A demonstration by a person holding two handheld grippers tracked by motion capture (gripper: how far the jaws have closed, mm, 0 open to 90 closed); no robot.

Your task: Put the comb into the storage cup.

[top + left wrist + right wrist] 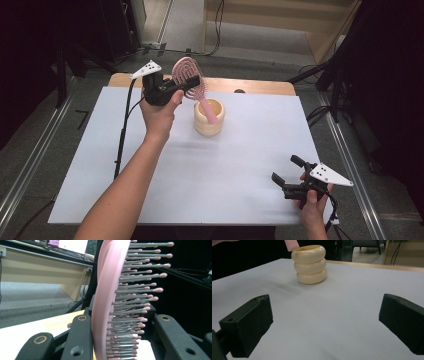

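Note:
A pink hairbrush with long bristles is tilted, its handle end reaching down into the mouth of a cream ribbed cup at the middle back of the table. My left gripper is shut on the brush's head, whose pink back and bristles sit between the jaws of the left gripper. My right gripper rests low at the front right, open and holding nothing. In the right gripper view the right gripper faces the cup, with the pink handle just above its rim.
A white sheet covers the table, with a wooden strip showing at its far edge. Black cables trail from both grippers. Dark stands and rails flank the table on both sides.

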